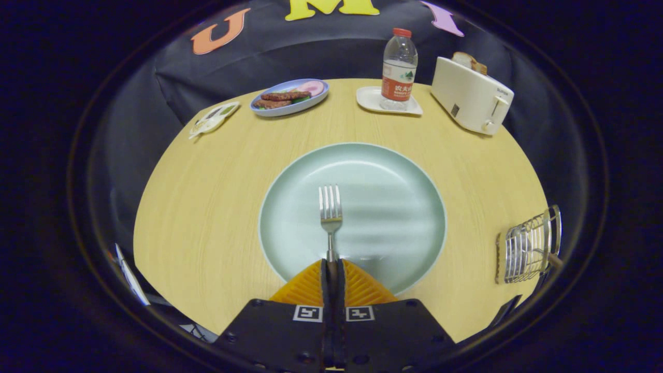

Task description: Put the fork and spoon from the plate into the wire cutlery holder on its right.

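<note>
A steel fork (pixel 330 212) lies over the pale green plate (pixel 393 171), tines pointing away from me. Its handle runs back between the two fingers of my gripper (pixel 331 267), which is shut on it at the plate's near rim. Whether the fork rests on the plate or is lifted slightly I cannot tell. The wire cutlery holder (pixel 528 246) stands to the right of the plate near the table's edge, with a handle-like piece sticking out at its right side.
Beyond the plate stand a water bottle (pixel 399 67) on a small white tray (pixel 373 101), a white toaster (pixel 469 96) with bread in it, a blue plate of food (pixel 290 97) and a small white packet (pixel 212 119). The round wooden table (pixel 207 197) ends close on the right.
</note>
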Motion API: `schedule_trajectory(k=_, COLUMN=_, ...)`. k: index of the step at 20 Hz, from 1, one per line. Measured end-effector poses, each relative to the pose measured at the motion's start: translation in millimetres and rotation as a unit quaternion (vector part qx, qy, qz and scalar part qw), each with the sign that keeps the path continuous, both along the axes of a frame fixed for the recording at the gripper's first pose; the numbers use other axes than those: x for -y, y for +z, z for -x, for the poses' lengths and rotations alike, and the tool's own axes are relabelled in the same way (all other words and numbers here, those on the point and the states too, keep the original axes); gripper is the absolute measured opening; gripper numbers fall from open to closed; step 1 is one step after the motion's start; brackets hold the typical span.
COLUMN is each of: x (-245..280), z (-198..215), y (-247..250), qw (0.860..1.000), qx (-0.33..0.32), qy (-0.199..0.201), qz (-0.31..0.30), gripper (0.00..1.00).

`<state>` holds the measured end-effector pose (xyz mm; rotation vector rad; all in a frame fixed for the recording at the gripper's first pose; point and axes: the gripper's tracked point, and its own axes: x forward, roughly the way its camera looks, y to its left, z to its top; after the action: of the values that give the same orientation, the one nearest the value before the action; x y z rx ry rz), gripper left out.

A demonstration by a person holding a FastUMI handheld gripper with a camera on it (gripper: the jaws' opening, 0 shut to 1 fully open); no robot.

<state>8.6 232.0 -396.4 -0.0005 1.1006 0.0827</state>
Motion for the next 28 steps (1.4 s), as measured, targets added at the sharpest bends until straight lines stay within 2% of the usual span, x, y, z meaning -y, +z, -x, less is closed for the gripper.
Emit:
schedule_trajectory(k=4, x=9, z=0, y=23, qw=1.0, qx=-0.011, qy=0.014, qz=-0.002, gripper=0.02)
schedule_trajectory(k=9, x=35, z=0, y=76, qw=0.999, qx=-0.022, qy=0.023, qz=-0.015, gripper=0.02)
schedule_trajectory(k=17, x=125, z=18, y=161, qw=0.999, qx=-0.041, qy=0.025, qz=-0.006, gripper=0.02)
schedule_trajectory(k=23, x=205, z=33, y=179, qw=0.997, qx=-0.074, qy=-0.017, qz=-0.007, gripper=0.01)
schedule_trajectory(k=28, x=250, z=50, y=179, qw=0.993, qx=-0.115, qy=-0.036, qz=-0.012, gripper=0.01)
